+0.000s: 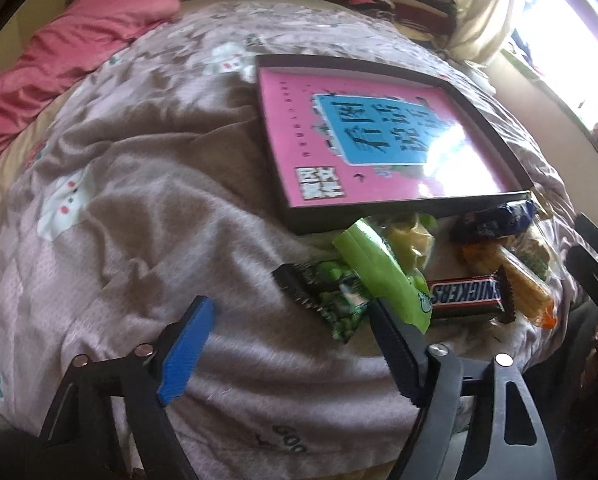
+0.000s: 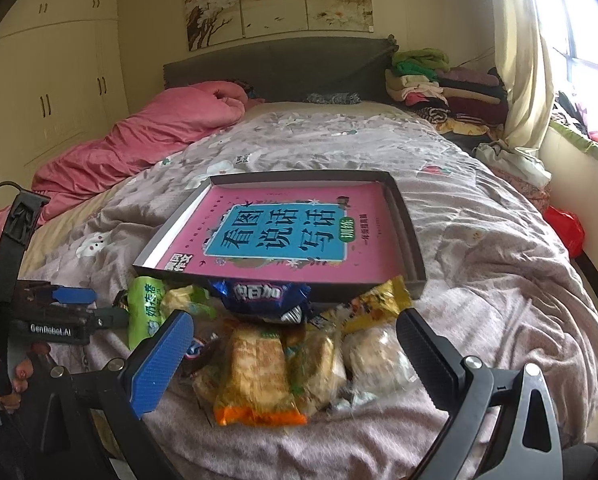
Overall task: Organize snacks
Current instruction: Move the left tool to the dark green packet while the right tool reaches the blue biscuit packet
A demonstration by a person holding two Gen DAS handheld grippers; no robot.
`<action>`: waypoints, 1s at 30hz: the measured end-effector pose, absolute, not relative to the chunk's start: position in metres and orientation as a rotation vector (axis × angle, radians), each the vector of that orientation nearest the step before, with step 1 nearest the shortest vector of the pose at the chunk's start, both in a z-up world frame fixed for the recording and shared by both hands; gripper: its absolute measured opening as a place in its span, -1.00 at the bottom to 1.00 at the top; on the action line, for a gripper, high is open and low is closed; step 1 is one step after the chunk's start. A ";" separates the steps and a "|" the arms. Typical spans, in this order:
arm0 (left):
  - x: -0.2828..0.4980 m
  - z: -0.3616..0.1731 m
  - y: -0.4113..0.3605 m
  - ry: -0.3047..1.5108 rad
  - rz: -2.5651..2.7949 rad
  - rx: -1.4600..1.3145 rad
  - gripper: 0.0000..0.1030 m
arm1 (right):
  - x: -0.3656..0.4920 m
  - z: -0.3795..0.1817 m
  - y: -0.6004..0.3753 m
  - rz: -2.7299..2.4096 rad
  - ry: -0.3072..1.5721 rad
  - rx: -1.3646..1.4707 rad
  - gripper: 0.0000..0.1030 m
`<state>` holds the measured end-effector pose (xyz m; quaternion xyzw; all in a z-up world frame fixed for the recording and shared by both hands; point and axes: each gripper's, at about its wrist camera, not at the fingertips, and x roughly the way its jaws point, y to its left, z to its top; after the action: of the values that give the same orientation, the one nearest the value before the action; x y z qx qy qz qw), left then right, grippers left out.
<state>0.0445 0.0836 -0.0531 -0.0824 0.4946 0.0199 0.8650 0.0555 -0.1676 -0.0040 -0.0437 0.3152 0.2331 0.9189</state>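
Both claws gape empty, the left claw (image 1: 287, 344) nearest the light, crinkly green pea packet (image 1: 331, 300): pinch its flat middle

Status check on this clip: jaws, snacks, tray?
Left gripper open over bedding. Right gripper open, straddling orange-ended cracker pack. Tray holds only a pink book. Snickers still outside.

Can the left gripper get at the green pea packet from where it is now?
Probably yes. The left gripper is open, with nothing between its fingers, and the green pea packet lies just ahead on the blanket. The light green pouch overlaps its far edge, so it may get nudged.
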 end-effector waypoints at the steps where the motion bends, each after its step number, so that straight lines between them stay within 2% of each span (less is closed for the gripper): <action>1: 0.046 -0.053 0.082 1.035 0.031 -0.169 0.54 | 0.059 -0.005 -0.164 0.482 0.654 -0.093 0.99; 14: 0.059 -0.055 0.076 1.019 -0.085 -0.203 0.54 | 0.089 -0.028 -0.133 0.481 0.728 -0.130 0.97; 17: 0.058 -0.053 0.077 1.022 -0.123 -0.201 0.45 | 0.096 -0.033 -0.130 0.481 0.748 -0.117 0.88; 20: 0.051 -0.052 0.078 1.035 -0.174 -0.169 0.44 | 0.100 -0.036 -0.128 0.486 0.758 -0.115 0.77; 30: 0.052 -0.049 0.076 1.046 -0.244 0.014 0.43 | 0.103 -0.036 -0.129 0.492 0.762 -0.109 0.77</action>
<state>0.0523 0.0762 -0.0492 0.0066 0.4981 -0.1161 0.8593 0.1030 -0.1295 -0.0364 -0.0524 0.3681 0.2375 0.8974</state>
